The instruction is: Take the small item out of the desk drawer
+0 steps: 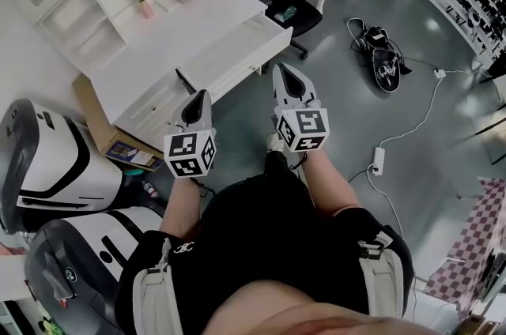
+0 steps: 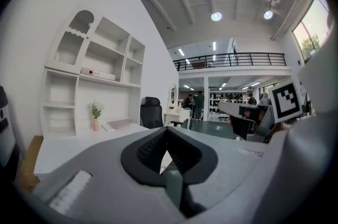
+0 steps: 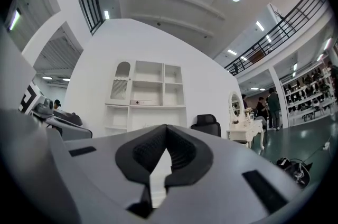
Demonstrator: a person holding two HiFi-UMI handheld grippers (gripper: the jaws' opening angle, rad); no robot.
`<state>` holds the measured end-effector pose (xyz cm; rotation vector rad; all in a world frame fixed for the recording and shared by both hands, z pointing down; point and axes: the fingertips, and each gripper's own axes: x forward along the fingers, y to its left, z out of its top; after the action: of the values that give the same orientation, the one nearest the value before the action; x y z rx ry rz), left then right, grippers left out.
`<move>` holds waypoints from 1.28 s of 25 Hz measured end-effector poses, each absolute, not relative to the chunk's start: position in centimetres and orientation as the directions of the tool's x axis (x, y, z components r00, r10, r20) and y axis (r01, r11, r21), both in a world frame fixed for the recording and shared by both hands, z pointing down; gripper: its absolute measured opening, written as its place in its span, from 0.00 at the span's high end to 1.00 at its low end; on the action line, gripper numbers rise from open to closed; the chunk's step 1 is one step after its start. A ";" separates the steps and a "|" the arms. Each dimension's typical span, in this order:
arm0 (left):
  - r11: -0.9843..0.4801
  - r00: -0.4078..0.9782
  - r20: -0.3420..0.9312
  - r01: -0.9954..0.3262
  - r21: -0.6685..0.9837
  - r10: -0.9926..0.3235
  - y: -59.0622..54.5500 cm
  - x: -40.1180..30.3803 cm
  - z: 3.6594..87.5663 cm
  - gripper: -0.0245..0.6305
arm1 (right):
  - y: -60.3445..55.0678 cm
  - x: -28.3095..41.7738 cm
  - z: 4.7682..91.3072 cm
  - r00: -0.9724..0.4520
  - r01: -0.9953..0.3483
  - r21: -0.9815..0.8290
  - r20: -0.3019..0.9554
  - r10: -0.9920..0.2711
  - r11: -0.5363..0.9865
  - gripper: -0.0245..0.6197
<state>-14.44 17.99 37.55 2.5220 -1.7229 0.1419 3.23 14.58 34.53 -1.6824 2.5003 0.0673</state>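
Facing the white desk point(image 1: 170, 41), we've got the left gripper point(image 1: 204, 96) and right gripper point(image 1: 281, 73) out front, both pinched closed and gripping nothing.

No words, numbers or brand names legible anywhere. Only black-and-white square code patterns, without letters or digits, on the left cube point(image 1: 190, 153) of the left tool point(image 1: 202, 96) and on the right cube point(image 1: 301, 129) of the right tool point(image 1: 281, 71). Same kind of pattern visible again in the left gripper view, at the right edge. Small white emblem point(image 1: 184, 247) on the dark sleeve point(image 1: 150, 262), too small to read. Small round mark point(image 1: 69, 274) on the white-and-black machine point(image 1: 95, 242) at lower left, equally unreadable.
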 end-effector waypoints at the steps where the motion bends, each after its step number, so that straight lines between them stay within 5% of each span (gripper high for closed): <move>1: -0.360 0.359 0.122 -0.933 0.017 -0.925 17.0 -14.4 37.6 0.94 | 13.5 3.3 34.6 -0.373 -0.924 -0.033 -0.130 -0.919 0.380 0.97; 32: -0.185 0.187 0.255 -0.982 0.031 -0.949 -20.5 -6.4 38.7 0.94 | -28.3 9.6 39.0 -0.565 -0.823 -0.100 0.040 -0.824 0.560 0.97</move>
<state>-6.39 -20.48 38.73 2.2683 -1.8726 0.2646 9.59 -28.25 39.04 -1.4590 2.7637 -0.1682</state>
